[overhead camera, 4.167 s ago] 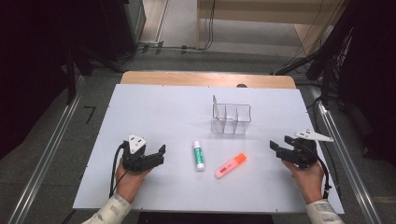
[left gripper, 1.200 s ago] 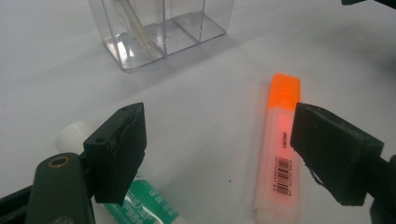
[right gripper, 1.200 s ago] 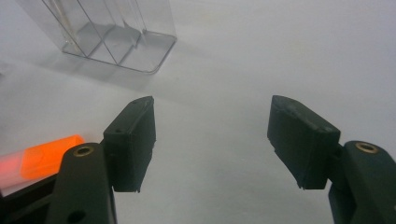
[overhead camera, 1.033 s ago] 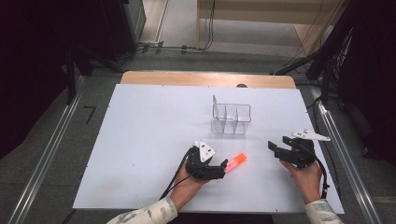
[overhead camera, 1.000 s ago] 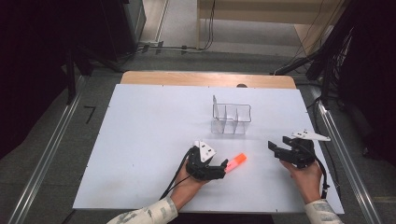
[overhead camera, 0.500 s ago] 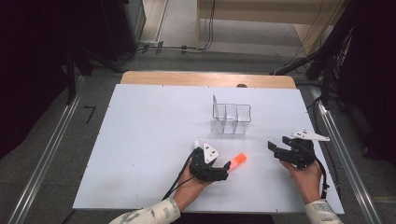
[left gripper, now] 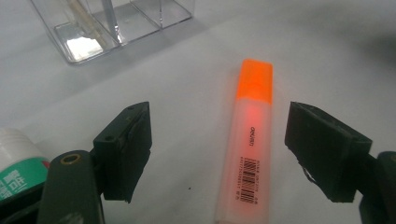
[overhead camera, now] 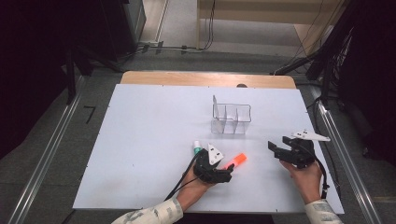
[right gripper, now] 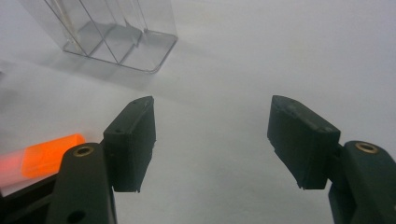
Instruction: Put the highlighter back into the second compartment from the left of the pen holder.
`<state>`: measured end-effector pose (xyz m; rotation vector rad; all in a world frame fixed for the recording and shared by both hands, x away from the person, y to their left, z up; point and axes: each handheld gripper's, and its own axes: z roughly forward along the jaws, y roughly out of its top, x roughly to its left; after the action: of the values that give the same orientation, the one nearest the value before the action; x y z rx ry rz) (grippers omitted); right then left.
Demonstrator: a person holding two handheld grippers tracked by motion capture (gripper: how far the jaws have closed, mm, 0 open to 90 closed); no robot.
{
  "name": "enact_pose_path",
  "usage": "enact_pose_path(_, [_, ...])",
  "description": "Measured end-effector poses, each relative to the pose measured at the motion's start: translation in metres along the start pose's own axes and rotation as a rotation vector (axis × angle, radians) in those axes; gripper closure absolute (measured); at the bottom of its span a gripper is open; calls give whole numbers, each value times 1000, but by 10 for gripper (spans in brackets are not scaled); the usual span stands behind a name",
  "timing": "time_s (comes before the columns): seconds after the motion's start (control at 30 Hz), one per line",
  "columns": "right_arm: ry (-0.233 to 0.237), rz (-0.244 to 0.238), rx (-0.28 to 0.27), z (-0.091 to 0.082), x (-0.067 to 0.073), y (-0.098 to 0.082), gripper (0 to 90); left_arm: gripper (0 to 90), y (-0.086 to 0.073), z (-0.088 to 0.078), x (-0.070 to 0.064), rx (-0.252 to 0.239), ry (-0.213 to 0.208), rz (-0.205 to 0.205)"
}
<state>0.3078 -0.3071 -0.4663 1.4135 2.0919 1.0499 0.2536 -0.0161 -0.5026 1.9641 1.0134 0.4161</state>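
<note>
Orange-capped highlighter (left gripper: pixel 250 144) lies flat on the white counter (overhead camera: pixel 140 140), between the spread fingers of the left gripper (left gripper: pixel 219 154) (neither touches it). A clear organizer (overhead camera: pixel 231 119) stands beyond. The right gripper (right gripper: pixel 212 147), fingers apart over bare counter, holds nothing.

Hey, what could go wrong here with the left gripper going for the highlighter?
1. The highlighter lies off-centre, nearer one jaw of the open left gripper, so closing may push or roll it aside.
2. The glue stick sits right beside the other jaw and could get knocked.
</note>
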Motion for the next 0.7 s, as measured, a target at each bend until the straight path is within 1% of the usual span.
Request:
enact_pose_path(0.17, [1,-1,0,0,0,0,307,266,1,3,-2,8,-17,8])
enact_pose_path(0.43, [0,-4,1,0,0,0,308,307,3,9,-5,27,-42,8])
enact_pose_path(0.5, [-1,-6,2,1,0,0,307,315,4,10,-6,32,-42,14])
enact_pose_path(0.57, [0,-4,2,0,0,0,308,329,5,11,-6,29,-47,12])
enact_pose_path(0.63, [-1,-7,3,1,0,0,308,333,5,12,-7,35,-57,16])
enact_pose_path(0.7, [-4,-11,4,1,0,0,308,346,6,13,-7,38,-58,12])
